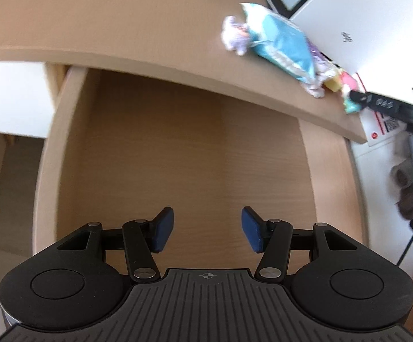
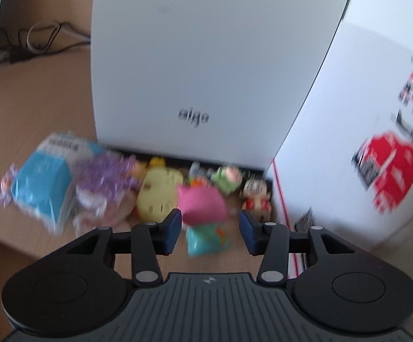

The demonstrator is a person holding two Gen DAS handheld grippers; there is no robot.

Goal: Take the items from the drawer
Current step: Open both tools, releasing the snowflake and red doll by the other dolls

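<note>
Pale wood counter point(image 1: 121, 14) carries a row of small toys point(image 2: 161, 191) and a blue packet point(image 1: 280, 42) lined against a white box point(image 2: 195, 57), seemingly parked clear of the open drawer point(image 1: 178, 148) below, whose visible floor lies bare. Left gripper point(image 1: 207, 229) hangs above the drawer, fingers released; right gripper point(image 2: 210, 232), fingers spread, flanks a pink-and-teal toy point(image 2: 203, 219) without gripping, likely just set down.

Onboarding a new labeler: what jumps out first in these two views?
The row of bright toys and packets on the desktop, led by a blue packet and a pink-and-teal toy right before the open right gripper, against a white box. In the left view, the pulled-out wooden drawer shows only bare floor under the open left gripper.
</note>
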